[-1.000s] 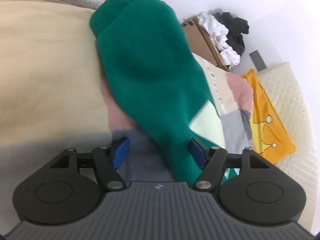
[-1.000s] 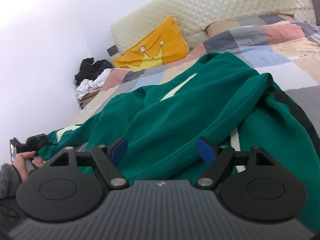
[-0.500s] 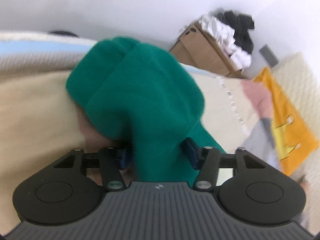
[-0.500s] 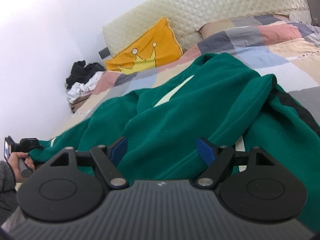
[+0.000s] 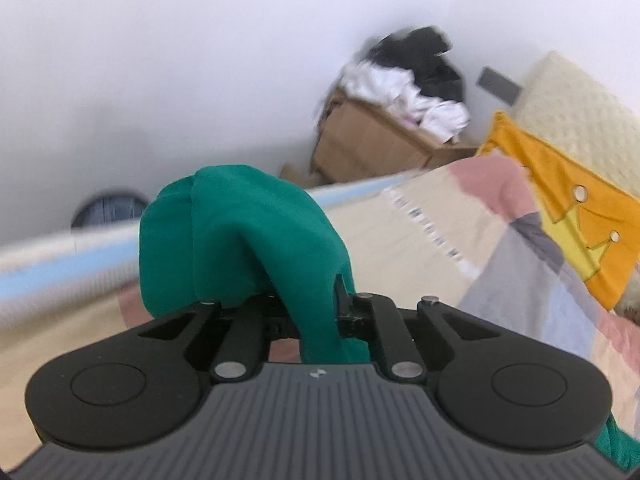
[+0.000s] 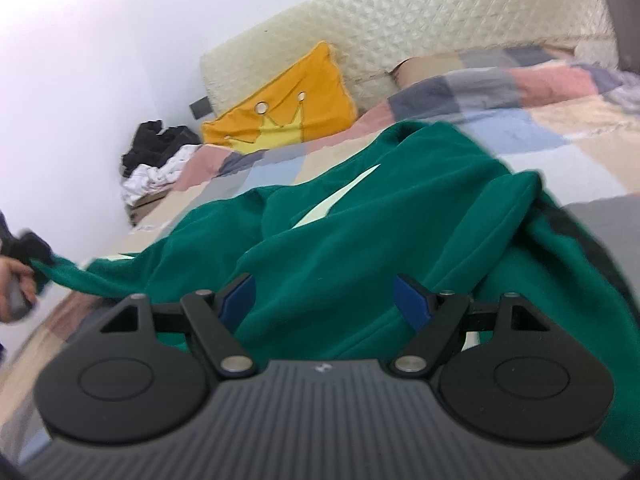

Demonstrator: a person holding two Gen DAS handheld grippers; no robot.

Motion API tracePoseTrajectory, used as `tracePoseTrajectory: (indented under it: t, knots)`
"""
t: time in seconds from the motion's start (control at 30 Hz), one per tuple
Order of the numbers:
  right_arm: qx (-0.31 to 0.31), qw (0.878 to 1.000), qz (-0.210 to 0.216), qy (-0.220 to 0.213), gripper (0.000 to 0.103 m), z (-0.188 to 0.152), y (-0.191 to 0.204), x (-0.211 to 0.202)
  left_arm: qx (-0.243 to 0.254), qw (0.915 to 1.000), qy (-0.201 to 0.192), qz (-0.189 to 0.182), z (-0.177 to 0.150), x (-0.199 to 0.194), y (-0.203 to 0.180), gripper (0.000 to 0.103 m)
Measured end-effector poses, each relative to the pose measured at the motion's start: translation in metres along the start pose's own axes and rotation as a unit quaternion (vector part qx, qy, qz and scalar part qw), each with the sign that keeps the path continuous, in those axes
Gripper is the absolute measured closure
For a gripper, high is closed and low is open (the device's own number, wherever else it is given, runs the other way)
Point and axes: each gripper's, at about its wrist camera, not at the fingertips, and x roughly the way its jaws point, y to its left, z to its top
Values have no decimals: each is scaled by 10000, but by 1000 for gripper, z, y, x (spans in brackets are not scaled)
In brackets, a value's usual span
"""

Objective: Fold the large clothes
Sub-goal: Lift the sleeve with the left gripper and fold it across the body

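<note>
A large green garment (image 6: 360, 220) lies crumpled across the patchwork quilt (image 6: 520, 136). My left gripper (image 5: 316, 308) is closing its jaws on the garment's green sleeve (image 5: 240, 232); the fabric is pinched between them and bulges up over the fingers, held above the bed. In the right wrist view the left gripper (image 6: 32, 248) and the hand (image 6: 16, 284) holding it show at the far left, pulling the sleeve end taut. My right gripper (image 6: 324, 296) stands open low over the garment's near part, its blue pads (image 6: 408, 304) apart with green cloth lying below them.
A yellow crown pillow (image 6: 280, 120) leans on the cream quilted headboard (image 6: 400, 32). A cardboard box (image 5: 368, 148) heaped with white and black clothes (image 5: 408, 76) stands by the white wall beside the bed. The bed's light blue edge (image 5: 60, 268) runs past the sleeve.
The left gripper's jaws have shut on the green sleeve and it has risen, lifting the sleeve off the bed while rolling. The right gripper has stayed in place, open.
</note>
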Motion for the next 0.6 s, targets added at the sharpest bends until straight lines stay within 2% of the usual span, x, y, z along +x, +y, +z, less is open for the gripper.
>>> tracePoseTrajectory:
  t: [0.13,0.23,0.3,0.37,0.6]
  knots:
    - [126,9996,-14,-244,25,9,-8,-17,691,9964,-461,-161,15,-55,-50,91]
    - [299,9989,-7,-362,25,13,-17,-29,1022,9918,-683,-351,23,-93,-93,91]
    - [165,9990,-135,-391,25,16,-19,-38,1288,9875,-787,-455,23,-121,-123,91]
    - [149,9984,-218,-498,25,19,-25,-49,1547,9823,-904,-538,18,-149,-151,91]
    - [672,9956,6,-649,25,26,-49,-76,2353,9581,-1259,-1041,-24,-235,-246,91]
